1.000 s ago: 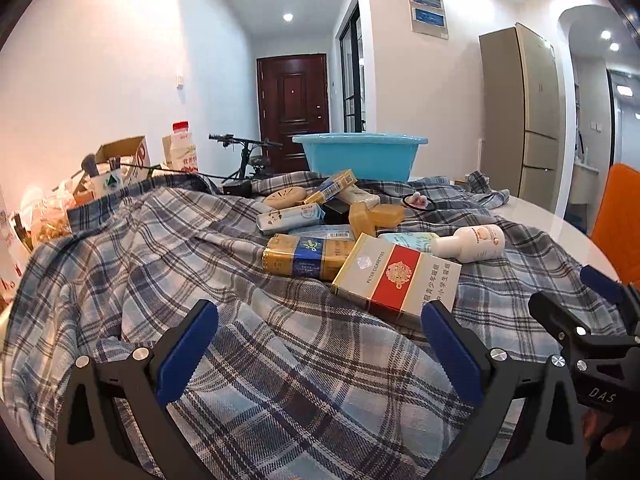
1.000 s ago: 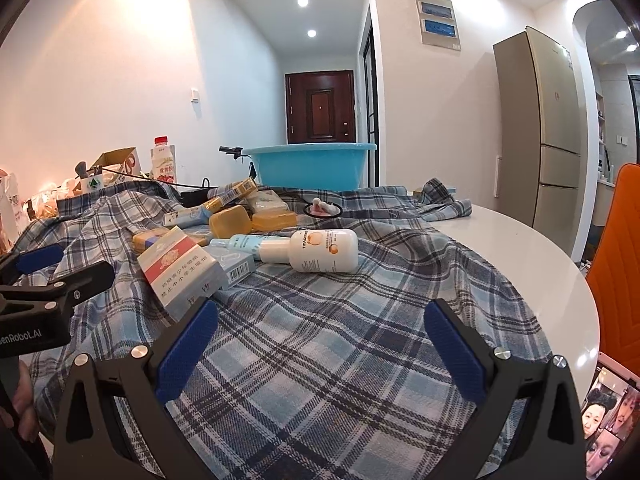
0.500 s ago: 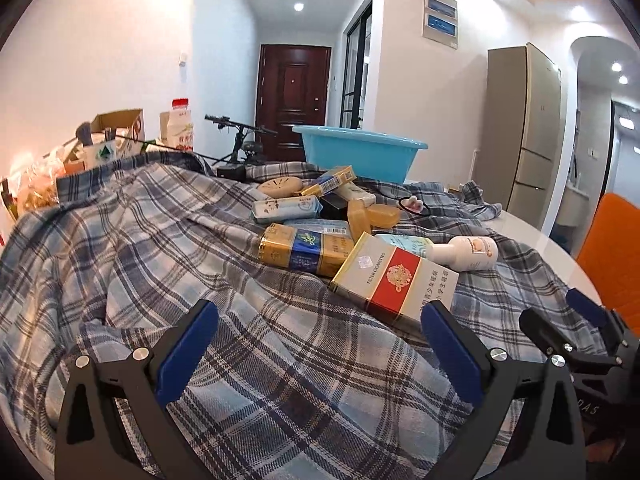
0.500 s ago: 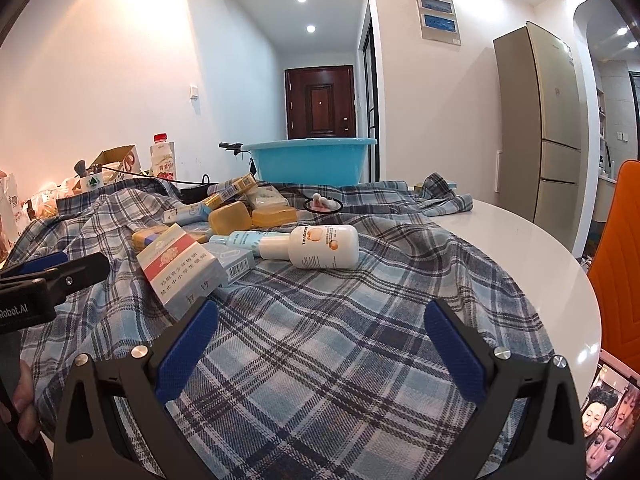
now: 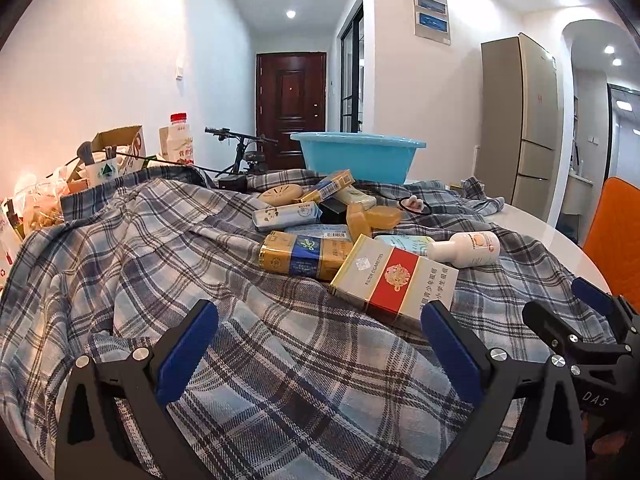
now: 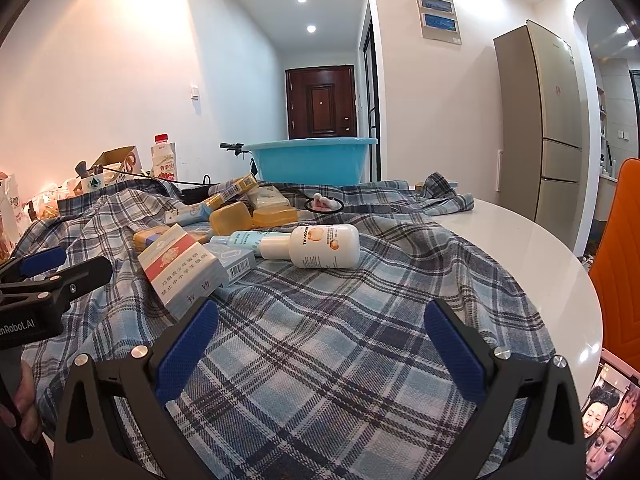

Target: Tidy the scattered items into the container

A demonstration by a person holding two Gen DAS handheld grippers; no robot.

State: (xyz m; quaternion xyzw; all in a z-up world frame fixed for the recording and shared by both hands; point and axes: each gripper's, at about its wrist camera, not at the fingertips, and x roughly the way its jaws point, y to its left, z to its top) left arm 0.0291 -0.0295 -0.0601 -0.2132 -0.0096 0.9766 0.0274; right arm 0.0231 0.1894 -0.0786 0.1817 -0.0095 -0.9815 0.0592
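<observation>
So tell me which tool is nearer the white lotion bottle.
Right. The right tool is open straight in front of the white lotion bottle; the left tool sits further left, the bottle beyond its right finger.

Basin (image 5: 358,156) stands behind the items (image 5: 320,232) on cloth (image 5: 160,248).

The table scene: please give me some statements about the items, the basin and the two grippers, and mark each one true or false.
1. The white bottle lies on its side on the plaid cloth. True.
2. The blue basin stands closer to the cameras than the pile of items. False: it stands behind the pile, at the far side.
3. The left gripper is shut on the red-and-white box. False: its jaws are wide open and hold nothing.
4. The right gripper is open and empty. True.
5. The white bottle is already in the basin. False: it is on the cloth.
</observation>
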